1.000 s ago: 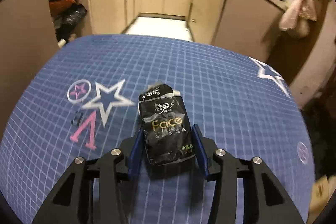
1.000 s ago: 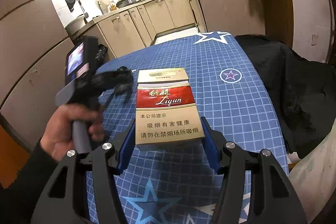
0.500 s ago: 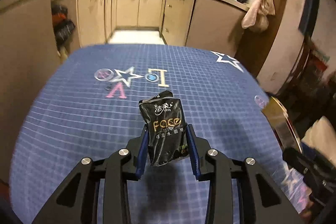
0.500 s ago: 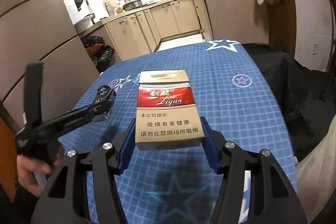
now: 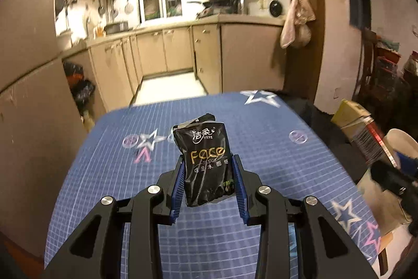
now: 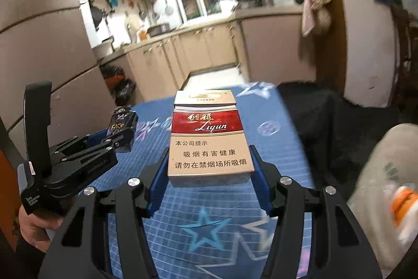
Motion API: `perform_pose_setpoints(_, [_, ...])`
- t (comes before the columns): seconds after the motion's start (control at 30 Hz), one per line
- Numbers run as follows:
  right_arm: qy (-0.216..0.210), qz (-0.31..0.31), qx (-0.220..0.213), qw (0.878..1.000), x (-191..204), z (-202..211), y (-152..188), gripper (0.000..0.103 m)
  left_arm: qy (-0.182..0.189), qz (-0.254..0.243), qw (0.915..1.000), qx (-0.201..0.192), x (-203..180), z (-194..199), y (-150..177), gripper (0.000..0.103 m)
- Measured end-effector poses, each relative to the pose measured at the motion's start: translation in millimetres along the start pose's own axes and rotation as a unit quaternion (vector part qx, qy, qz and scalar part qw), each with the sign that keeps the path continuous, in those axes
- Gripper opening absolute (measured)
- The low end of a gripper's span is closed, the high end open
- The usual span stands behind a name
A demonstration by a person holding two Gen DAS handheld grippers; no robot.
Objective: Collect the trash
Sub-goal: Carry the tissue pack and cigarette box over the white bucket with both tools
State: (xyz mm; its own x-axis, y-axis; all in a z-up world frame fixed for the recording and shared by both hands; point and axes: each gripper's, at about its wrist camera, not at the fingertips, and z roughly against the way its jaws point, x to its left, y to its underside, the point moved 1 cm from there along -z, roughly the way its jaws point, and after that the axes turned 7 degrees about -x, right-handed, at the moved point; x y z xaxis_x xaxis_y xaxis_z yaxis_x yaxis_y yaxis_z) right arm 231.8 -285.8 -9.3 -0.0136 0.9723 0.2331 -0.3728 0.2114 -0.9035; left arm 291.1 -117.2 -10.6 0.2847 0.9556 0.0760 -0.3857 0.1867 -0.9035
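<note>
Blue star-print cloth covers the counter (image 5: 261,148). Left gripper (image 5: 209,183) clamps a black tissue pack (image 5: 207,161), right gripper (image 6: 209,174) a cigarette pack (image 6: 209,143), both held above the counter; binning them appears to remain.

A crumpled black tissue pack (image 5: 207,161) stands upright, pinched between the left gripper's (image 5: 209,183) pads; a red-and-tan Liqun cigarette box (image 6: 209,140), lid ajar, sits clamped between the right gripper's (image 6: 209,174) pads.

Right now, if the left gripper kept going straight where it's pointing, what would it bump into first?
Probably the blue tablecloth. The left gripper tilts downward while clamping the black tissue pack, and nothing else lies ahead on the cloth. Depth is hard to judge.
</note>
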Motion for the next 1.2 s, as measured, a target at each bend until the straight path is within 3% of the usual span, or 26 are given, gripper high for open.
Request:
perform_pose_setpoints(0.3, [0.073,-0.006,-0.053,0.996,-53,67,-18,0.055,0.044,-0.049,0.9968,-0.046,-75,22,-38,0.036])
perform_pose_setpoints(0.53, [0.139,-0.015,-0.075,0.987,-105,112,-24,0.055,0.096,-0.096,0.9886,-0.066,-157,29,-54,0.036])
perform_pose_setpoints(0.9, [0.232,-0.008,-0.08,0.969,-177,167,-16,0.055,0.164,-0.159,0.9709,-0.07,-275,38,-50,0.036])
perform_pose_setpoints(1.2, [0.274,-0.015,-0.067,0.959,-220,187,-10,0.054,0.207,-0.202,0.9551,-0.063,-345,32,-36,0.036])
